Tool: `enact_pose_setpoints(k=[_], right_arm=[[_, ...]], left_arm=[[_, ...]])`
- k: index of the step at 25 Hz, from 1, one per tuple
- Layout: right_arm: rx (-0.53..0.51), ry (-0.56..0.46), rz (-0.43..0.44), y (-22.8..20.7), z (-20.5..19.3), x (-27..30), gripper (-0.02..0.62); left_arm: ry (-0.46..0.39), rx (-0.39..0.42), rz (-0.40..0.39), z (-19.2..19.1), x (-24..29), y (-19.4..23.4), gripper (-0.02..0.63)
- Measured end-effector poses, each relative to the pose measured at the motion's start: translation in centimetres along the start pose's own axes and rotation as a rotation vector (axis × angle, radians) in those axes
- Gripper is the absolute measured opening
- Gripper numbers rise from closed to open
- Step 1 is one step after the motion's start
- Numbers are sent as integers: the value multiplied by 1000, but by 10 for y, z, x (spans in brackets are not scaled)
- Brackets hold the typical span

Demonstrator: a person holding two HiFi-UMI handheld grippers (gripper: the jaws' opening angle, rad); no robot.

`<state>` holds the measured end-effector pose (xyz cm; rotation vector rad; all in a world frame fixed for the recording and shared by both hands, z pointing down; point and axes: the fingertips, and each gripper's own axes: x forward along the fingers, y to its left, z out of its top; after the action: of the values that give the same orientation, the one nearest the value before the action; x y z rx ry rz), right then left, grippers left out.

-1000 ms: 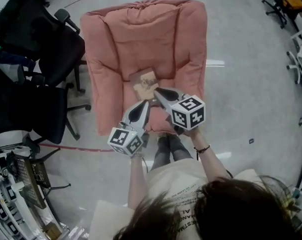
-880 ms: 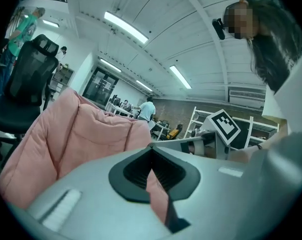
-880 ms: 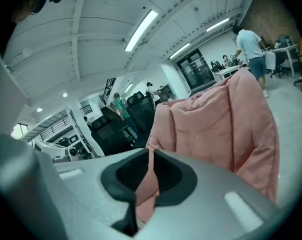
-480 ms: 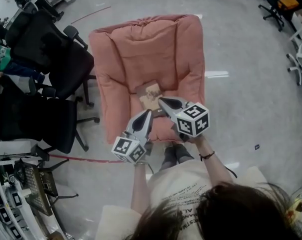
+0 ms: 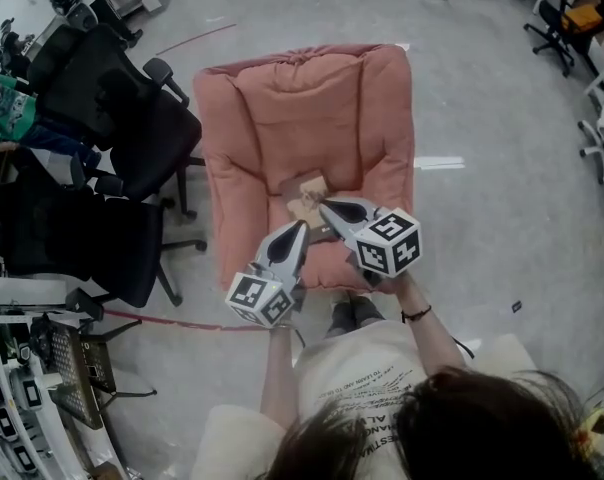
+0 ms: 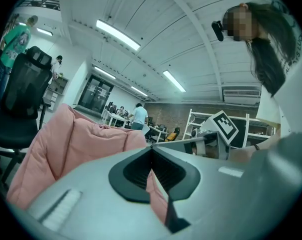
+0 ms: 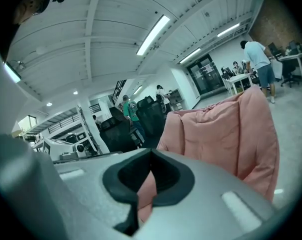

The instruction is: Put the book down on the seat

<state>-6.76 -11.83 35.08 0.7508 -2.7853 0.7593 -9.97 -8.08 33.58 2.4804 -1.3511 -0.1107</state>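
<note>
A tan book [image 5: 304, 189] lies flat on the seat of the pink armchair [image 5: 282, 108]. My right gripper [image 5: 325, 206] hovers just at the book's near right corner, its jaws shut with nothing between them. My left gripper [image 5: 300, 227] hangs a little nearer to me, over the seat's front edge, also shut and empty. In the left gripper view the left gripper [image 6: 152, 153] shows its pads meeting, with the pink cushion behind. The right gripper [image 7: 151, 155] in its own view likewise shows its jaws closed on nothing. The book appears in neither gripper view.
Black office chairs [image 5: 112, 128] stand close to the armchair's left side. The person's legs [image 5: 350, 314] are right at the seat's front edge. Grey floor [image 5: 502, 168] spreads to the right, with more chairs [image 5: 557, 13] at the far right.
Both grippers have lifted a little above the seat while the book stays lying on it. The head view has shifted, so the armchair sits lower and further right in the picture.
</note>
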Motion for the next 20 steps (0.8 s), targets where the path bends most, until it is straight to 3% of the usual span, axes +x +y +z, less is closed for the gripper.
enact_pose_setpoints(k=[20], right_arm=[[-28,8,39,11,10,3,2]], left_arm=[[-8,18,9,9,-7,4,3]])
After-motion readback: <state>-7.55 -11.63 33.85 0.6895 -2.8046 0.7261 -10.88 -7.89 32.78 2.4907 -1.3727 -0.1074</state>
